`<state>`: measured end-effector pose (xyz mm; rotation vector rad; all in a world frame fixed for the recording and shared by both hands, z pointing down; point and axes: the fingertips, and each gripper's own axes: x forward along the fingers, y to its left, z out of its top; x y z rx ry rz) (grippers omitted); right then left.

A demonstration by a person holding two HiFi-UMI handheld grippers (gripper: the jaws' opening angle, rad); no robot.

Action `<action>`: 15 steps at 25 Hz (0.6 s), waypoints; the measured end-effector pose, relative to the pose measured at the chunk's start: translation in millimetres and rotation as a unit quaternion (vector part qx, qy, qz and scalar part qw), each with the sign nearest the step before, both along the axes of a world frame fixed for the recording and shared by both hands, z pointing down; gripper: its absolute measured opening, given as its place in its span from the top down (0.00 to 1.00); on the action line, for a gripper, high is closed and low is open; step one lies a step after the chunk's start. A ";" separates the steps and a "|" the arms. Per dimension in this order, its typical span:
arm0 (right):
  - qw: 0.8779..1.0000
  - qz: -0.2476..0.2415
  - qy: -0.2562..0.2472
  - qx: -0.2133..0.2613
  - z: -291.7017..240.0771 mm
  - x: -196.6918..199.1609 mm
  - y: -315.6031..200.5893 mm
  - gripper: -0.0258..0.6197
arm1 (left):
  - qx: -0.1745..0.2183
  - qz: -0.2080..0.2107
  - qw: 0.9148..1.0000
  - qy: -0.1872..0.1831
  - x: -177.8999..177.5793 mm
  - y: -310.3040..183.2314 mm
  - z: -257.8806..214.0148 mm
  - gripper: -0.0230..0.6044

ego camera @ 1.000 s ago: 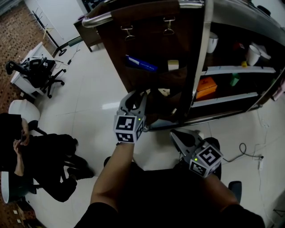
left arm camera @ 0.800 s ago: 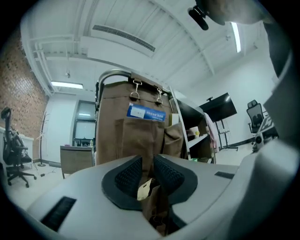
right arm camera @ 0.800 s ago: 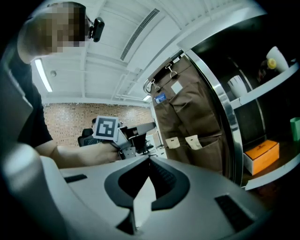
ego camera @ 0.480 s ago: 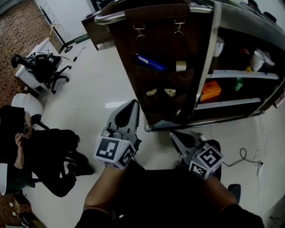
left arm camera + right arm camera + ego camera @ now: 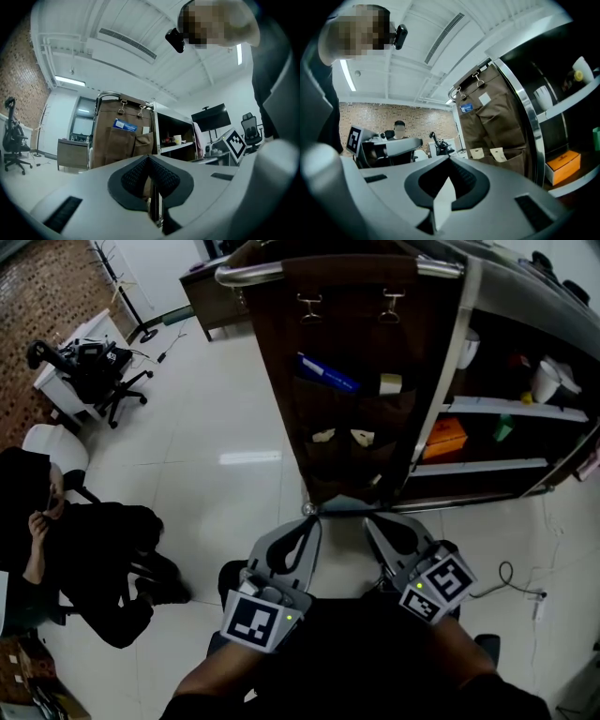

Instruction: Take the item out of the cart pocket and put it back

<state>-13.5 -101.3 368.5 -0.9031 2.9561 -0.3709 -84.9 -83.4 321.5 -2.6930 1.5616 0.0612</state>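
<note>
Biggest thing in view is the cart (image 5: 457,343), with a brown fabric pocket organiser (image 5: 347,334) clipped to its end rail. The upper pockets hold a blue packet (image 5: 327,373) and a small pale card (image 5: 391,384). Lower down, two cream tags (image 5: 323,436) poke out of their pockets side by side.

Best guess is that one of those tags is the item, and it's sitting in its pocket right now (which of the two, no way to tell). They look like thin card: light, a bit bendy, easy to crease. A pinch on the exposed top edge and a straight pull upward seems the way to go.

The person has both forearms low and close to the body, near the foot of the cart. The left gripper (image 5: 311,526) is clamped shut on nothing, tips aimed toward the organiser's bottom edge. The right gripper (image 5: 375,524) has its tips together too. A pale sliver shows low in its gap, maybe just floor.
</note>
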 end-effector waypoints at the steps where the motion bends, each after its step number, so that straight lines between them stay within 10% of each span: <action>1: 1.000 0.002 0.004 0.005 -0.5 0.2 0.6 0.93 | -0.005 0.000 1.000 0.000 2.1 1.6 5.9 0.96; 8: 0.999 0.012 0.027 0.019 1.7 0.2 3.7 0.94 | -0.071 -0.020 0.997 0.023 -8.4 -8.1 53.4 0.96; 15: 0.999 0.020 0.027 0.027 4.4 -2.4 2.1 0.94 | -0.056 -0.021 0.998 0.035 -13.7 -11.5 53.6 0.96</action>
